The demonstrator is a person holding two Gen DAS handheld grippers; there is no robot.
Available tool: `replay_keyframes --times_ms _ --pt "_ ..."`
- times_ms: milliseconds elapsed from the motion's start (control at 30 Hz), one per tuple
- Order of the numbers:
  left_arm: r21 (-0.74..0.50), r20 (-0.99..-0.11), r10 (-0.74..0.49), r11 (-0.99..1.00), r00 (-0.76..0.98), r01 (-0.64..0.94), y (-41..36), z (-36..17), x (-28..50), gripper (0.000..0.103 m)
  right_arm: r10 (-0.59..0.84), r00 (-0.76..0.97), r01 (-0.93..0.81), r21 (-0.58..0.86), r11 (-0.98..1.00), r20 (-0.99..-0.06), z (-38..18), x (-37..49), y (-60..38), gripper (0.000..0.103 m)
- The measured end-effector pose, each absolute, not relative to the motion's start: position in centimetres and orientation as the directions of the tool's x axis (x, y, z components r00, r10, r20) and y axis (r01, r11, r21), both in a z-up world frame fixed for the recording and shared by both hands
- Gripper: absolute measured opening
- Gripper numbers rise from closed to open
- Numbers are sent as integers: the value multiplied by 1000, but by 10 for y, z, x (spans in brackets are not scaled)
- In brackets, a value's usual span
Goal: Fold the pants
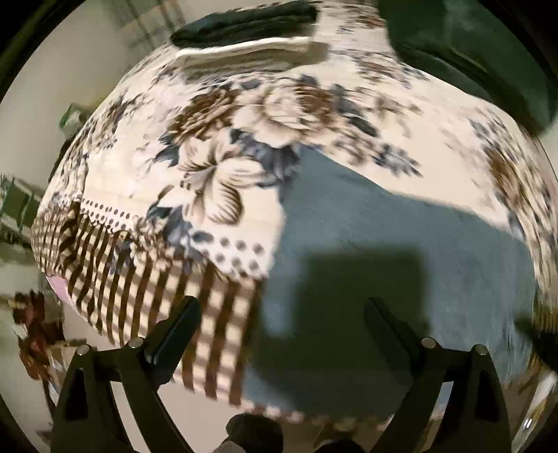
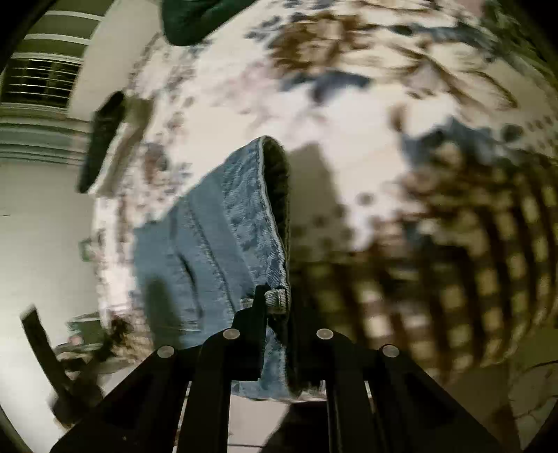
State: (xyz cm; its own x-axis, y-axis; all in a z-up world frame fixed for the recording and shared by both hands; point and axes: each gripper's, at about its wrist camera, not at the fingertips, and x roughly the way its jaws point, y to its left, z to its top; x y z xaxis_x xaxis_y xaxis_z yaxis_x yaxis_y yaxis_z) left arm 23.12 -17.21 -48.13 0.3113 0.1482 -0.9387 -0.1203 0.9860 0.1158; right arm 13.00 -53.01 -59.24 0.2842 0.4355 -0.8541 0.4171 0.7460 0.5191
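Blue denim pants lie on a floral bedspread. In the left wrist view my left gripper is open and empty, fingers spread wide above the pants' left edge near the striped border. In the right wrist view my right gripper is shut on the pants' hem and holds the denim lifted off the bed, the fabric hanging away from the fingers. The rest of the pants is hidden in that view.
A folded stack of dark and white clothes sits at the bed's far edge, also in the right wrist view. A dark green garment lies at the far right. The bed's striped border runs beside the floor.
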Motion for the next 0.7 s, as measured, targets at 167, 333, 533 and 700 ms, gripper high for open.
replay_keyframes --times_ms 167,333,533,700 --pt "67 -963 98 989 252 -128 -157 -513 283 95 461 187 459 492 740 -867 -622 127 -541 17" --pt "28 -968 50 996 245 -90 -157 -528 322 95 512 286 457 585 670 -810 -604 145 -556 80" --pt "8 -971 35 993 236 -115 -148 -530 344 95 606 293 503 658 560 -739 -638 199 -561 91" --pt "-15 -967 21 990 255 -137 -135 -519 342 95 579 333 453 665 594 -744 -633 214 -551 16"
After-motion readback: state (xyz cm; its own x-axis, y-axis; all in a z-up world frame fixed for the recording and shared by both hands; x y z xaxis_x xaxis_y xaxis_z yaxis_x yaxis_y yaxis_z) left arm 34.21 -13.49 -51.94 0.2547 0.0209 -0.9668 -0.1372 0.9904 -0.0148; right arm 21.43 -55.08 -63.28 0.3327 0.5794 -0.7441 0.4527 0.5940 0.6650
